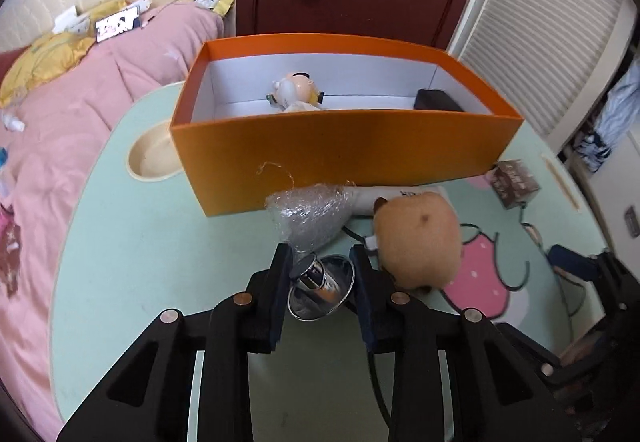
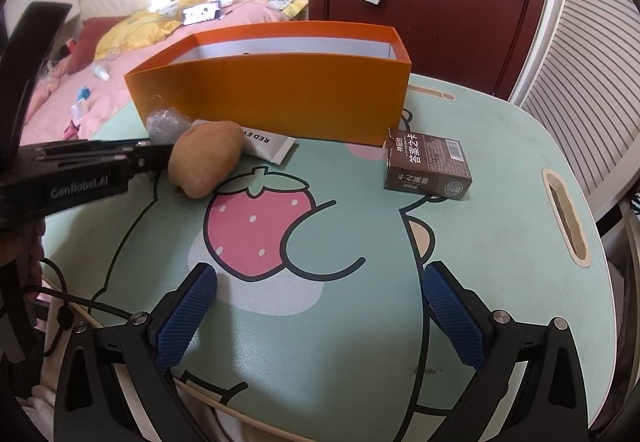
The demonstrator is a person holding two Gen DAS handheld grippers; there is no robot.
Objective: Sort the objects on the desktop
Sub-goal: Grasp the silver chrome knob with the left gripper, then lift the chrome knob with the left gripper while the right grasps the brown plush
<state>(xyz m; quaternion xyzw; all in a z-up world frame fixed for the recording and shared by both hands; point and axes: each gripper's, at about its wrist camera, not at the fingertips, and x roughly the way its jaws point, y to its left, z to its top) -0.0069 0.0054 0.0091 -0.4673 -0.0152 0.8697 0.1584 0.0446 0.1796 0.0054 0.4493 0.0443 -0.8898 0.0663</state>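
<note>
chrome bell [image 1: 320, 288]: clamped between the nearly closed left gripper [image 1: 321, 262] fingers; hard, slippery, best held by its stem. right gripper [image 2: 320, 306]: wide open, empty. orange box [image 1: 344, 149]: found beyond the fingertips.

Soft even daylight, sharp focus, fisheye-bowed edges.

A mint-green table [image 2: 500, 242] bears an orange box [image 2: 280, 101] at its far side, with a plush [image 2: 204, 161], white tube [image 2: 272, 145], bubble wrap [image 1: 308, 213] and brown carton [image 2: 426, 165] nearer.
</note>
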